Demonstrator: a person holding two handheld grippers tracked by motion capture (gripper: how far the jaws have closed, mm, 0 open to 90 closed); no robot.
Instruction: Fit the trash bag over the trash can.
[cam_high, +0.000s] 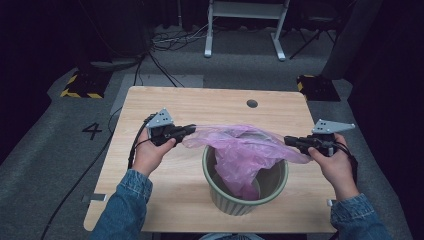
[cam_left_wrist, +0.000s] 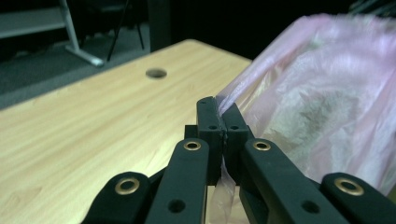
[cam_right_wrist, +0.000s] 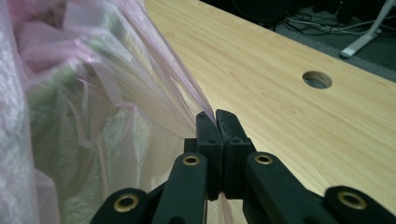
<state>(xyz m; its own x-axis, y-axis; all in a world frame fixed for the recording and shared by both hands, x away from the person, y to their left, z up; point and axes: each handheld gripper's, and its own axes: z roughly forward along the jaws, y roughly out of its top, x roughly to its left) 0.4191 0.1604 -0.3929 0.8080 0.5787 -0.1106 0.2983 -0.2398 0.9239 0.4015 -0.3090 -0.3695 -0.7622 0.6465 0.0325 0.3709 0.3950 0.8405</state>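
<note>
The pink bag (cam_high: 240, 150) hangs over the green bin (cam_high: 245, 197), which stands on the table (cam_high: 170, 195) near its front edge, a little right of the middle. The bag's lower part droops down inside the bin, while its mouth is pulled wide above the rim, stretched out to either side between your two tools. Your left gripper (cam_high: 189, 131) is clenched on the bag's left edge: in the left gripper view (cam_left_wrist: 223, 119) the jaws meet with a thin fold of plastic pinched between them, and the bag (cam_left_wrist: 327, 102) billows up to the right of the jaws. Your right gripper (cam_high: 290, 141) is clamped on the opposite edge: in the right gripper view (cam_right_wrist: 215, 122) the jaws are pressed together on the film, and the bag (cam_right_wrist: 84, 116) spreads away to the left of them, with green showing faintly through the plastic. Both grippers sit at about the same height, just above the bin's rim, the left one well to the left of the bin and the right one just past its right side. Your hands come in from the bottom of the high view in denim sleeves (cam_high: 125, 200). Beyond the bag, a round hole (cam_high: 252, 103) lies in the table near its far edge. On the floor (cam_high: 40, 165) to the left of the table a "4" (cam_high: 92, 131) is marked.
</note>
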